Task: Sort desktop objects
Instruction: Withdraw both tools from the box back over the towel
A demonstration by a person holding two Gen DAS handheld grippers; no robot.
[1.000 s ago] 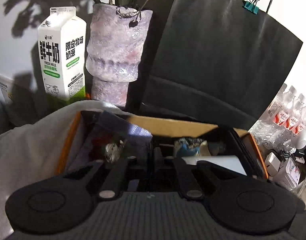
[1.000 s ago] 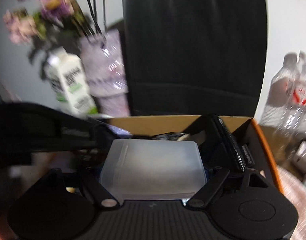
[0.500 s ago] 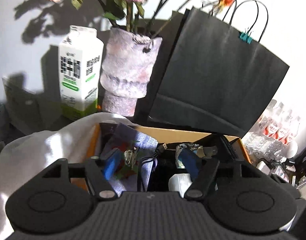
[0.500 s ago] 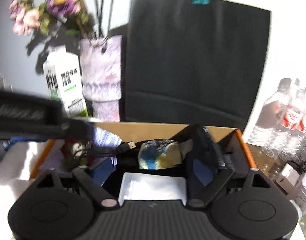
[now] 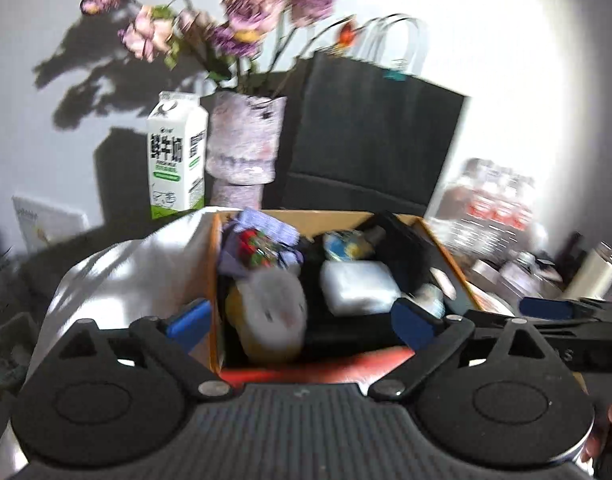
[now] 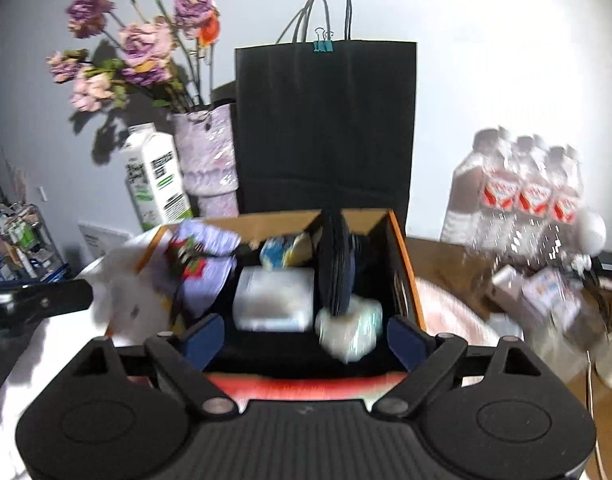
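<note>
An orange-edged cardboard box holds the sorted items. Inside lie a translucent white case, a lilac cloth, a blue-yellow item, an upright black pouch and a pale round thing. A white-green packet sits at the front right. My left gripper hangs above the box's near edge, its jaws opening with nothing held between them. My right gripper is open beside it, also empty.
Behind the box stand a milk carton, a lilac vase with flowers and a black paper bag. A pack of water bottles and small clutter fill the right. A white cloth lies left of the box.
Both grippers have drawn back and up from inside the box. The left jaws went from shut to wide. The translucent case, earlier between the right fingers, now lies in the box.
</note>
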